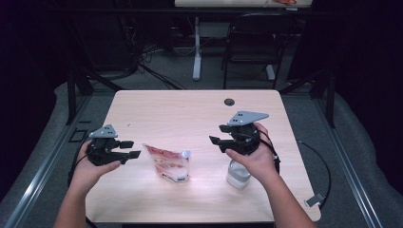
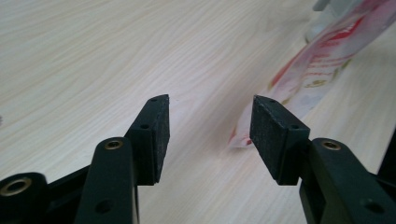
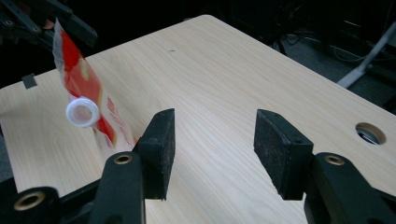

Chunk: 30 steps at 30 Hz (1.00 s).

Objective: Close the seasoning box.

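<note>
Centre frame, a red-printed spout pouch (image 1: 167,164) stands between the wide-open, empty left gripper (image 1: 132,149) and the equally wide-open, empty right gripper (image 1: 217,141).

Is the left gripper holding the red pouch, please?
No, the left gripper is open with bare table between its pads, and the red pouch lies beyond them.

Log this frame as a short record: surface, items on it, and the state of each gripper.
surface: light wooden table, round cable hole near its far edge
pouch: red-and-white spouted pouch standing between the two grippers, white spout open, no cap on it
bottle: clear bottle under the right hand, partly hidden
left gripper: open, fingers apart, pouch edge just ahead, not touched
right gripper: open, nothing between the fingers, pointing toward the pouch
</note>
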Available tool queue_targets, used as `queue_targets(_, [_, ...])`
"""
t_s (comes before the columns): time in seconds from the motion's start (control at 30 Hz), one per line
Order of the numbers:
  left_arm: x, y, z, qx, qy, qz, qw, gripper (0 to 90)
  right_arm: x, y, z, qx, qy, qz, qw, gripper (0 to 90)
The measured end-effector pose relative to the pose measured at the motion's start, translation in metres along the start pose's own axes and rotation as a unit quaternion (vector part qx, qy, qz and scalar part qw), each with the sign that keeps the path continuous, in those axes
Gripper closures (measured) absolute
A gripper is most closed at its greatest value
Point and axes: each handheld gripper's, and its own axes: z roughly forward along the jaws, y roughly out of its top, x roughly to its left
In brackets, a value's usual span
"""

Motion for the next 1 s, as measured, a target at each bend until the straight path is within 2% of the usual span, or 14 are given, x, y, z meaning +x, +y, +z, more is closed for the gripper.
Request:
queue_targets(0.2, [0.003,-0.001,0.0,-0.004,0.021,-0.01,0.9997,42.8,-0.015,-0.005,-0.011,0.003,-0.019,0.01,0.9998,48.5])
queue_targets(0.33, [0.003,-0.002,0.0,0.002,0.036,-0.008,0.9993,42.7,-0.025,-0.01,-0.017,0.002,-0.035,0.021,0.9991,49.8])
queue_targets(0.73, [0.005,-0.004,-0.001,0.002,0.033,-0.013,0.9994,42.7,-0.055,-0.024,-0.031,0.006,-0.082,0.045,0.9956,53.6])
queue_targets(0.83, [0.005,-0.004,-0.001,0.001,0.032,-0.016,0.9993,42.7,-0.062,-0.032,-0.033,0.008,-0.095,0.057,0.9938,59.0])
queue_targets(1.0, [0.006,-0.005,-0.001,0.002,0.032,-0.015,0.9994,42.7,-0.075,-0.046,-0.039,0.006,-0.112,0.078,0.9906,74.9])
